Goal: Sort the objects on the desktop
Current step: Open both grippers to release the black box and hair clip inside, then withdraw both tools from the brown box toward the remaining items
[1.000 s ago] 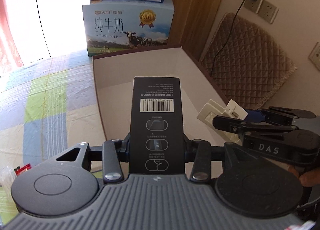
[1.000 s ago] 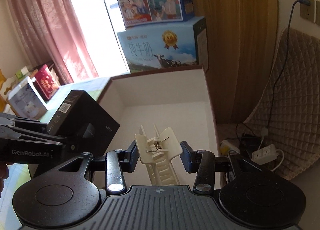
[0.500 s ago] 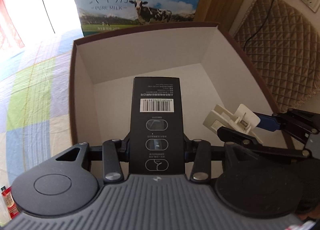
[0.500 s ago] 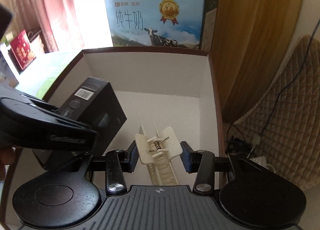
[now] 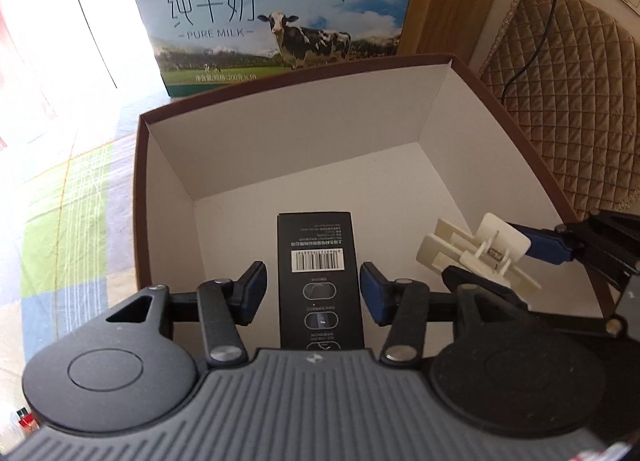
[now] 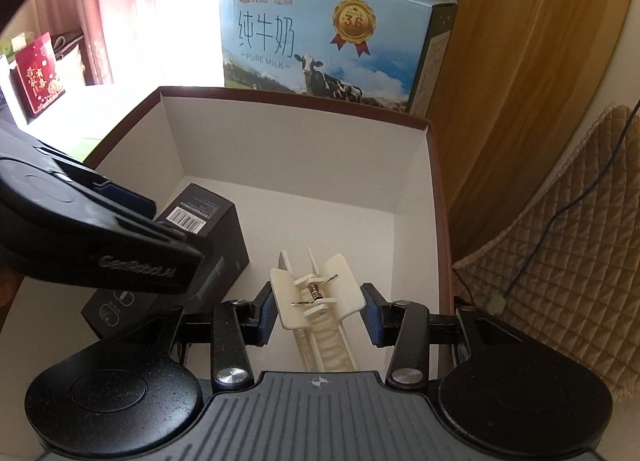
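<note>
Over the open storage carton, listed left to right:

1. Table cover, checked cloth in green, blue and cream (image 5: 68, 221), at the far left, beside the carton.

2. Storage carton, brown outside and white inside (image 5: 304, 149), open at the top. Behind it stands a blue pure-milk case with a cow picture (image 5: 272, 17).

3. My left tongs (image 5: 313, 293), pointing down into the carton. Their blue pads are opening and stand clear on both sides of item 4; a gap shows at each pad.

4. Slim black cardboard box with a white barcode label (image 5: 318, 261), between those opening pads, low inside the carton near its left wall. In the right wrist view it appears to rest on the carton floor (image 6: 216, 237); I cannot tell for certain.

5. My right tongs (image 6: 318, 311), also lowered into the carton, clamped on item 6.

6. Cream plastic spring clip with a metal coil (image 6: 316, 289), held by its 2 flat wings, above the floor toward the carton's right side.

Progress, as I judge it: black box as good as delivered; clip not yet released. No other item lies in the carton. What remains on the table is mostly out of view.
</note>
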Demonstrator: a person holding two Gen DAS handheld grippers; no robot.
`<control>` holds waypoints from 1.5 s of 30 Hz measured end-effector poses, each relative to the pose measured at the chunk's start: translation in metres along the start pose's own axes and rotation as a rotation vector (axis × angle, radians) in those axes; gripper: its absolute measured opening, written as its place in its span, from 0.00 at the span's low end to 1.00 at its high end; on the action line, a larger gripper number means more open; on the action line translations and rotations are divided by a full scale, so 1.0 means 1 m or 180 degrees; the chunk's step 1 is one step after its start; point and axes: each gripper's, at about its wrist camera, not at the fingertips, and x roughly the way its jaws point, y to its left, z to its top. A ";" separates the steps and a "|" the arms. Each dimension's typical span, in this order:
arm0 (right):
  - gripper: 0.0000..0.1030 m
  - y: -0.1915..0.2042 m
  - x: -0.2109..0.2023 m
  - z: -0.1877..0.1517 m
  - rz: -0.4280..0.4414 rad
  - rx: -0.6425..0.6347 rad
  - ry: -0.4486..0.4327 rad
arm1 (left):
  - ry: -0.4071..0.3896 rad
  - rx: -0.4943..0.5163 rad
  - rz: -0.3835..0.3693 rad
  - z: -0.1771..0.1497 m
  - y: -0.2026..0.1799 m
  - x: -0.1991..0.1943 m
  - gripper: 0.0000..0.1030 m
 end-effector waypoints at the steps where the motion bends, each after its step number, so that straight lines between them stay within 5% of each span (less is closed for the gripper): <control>1: 0.40 0.000 0.001 0.001 0.0001 -0.0021 -0.0007 | -0.0001 0.0000 0.0001 0.000 0.001 -0.001 0.47; 7: 0.43 -0.001 0.006 0.002 0.0063 -0.0107 -0.0074 | -0.0028 0.0003 0.0025 -0.003 0.004 -0.009 0.52; 15: 0.73 -0.004 -0.017 -0.008 0.0245 -0.0044 -0.0192 | -0.0095 0.0007 -0.0022 -0.012 0.009 -0.026 0.55; 23: 0.98 -0.004 -0.055 -0.022 0.0352 0.0219 -0.0349 | -0.0306 -0.0020 -0.0121 -0.030 0.013 -0.058 0.68; 45: 0.98 0.032 -0.137 -0.069 0.0318 0.0537 -0.0483 | -0.0681 -0.0182 -0.0095 -0.097 0.015 -0.158 0.86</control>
